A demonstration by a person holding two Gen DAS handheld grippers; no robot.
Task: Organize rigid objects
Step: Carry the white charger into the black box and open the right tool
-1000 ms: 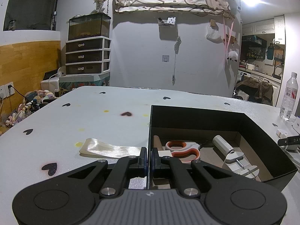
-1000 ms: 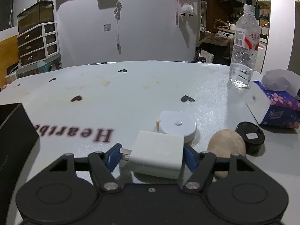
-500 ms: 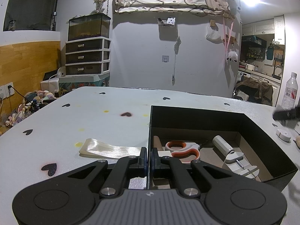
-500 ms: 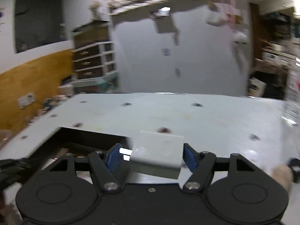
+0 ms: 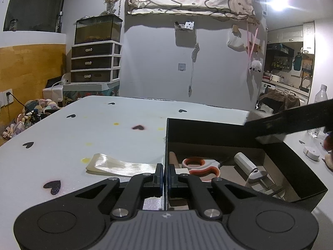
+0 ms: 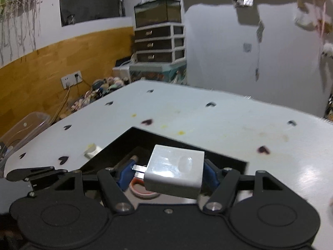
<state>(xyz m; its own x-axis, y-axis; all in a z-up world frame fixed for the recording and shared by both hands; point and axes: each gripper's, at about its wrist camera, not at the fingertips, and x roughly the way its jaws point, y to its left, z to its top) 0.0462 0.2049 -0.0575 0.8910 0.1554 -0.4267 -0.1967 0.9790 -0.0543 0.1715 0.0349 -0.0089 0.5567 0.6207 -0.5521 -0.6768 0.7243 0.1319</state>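
The right gripper [image 6: 168, 176] is clamped on a white, square-bodied plastic plug adapter [image 6: 174, 173] with its metal prongs pointing sideways, carried above the open black cardboard box [image 5: 291, 164], presumably to be dropped in. The left gripper [image 5: 165, 174] is pinched shut on the box's near wall, probably to steady it. Inside already lie orange-handled scissors [image 5: 199, 166] (and a white cylindrical tool [image 5: 245, 163]).
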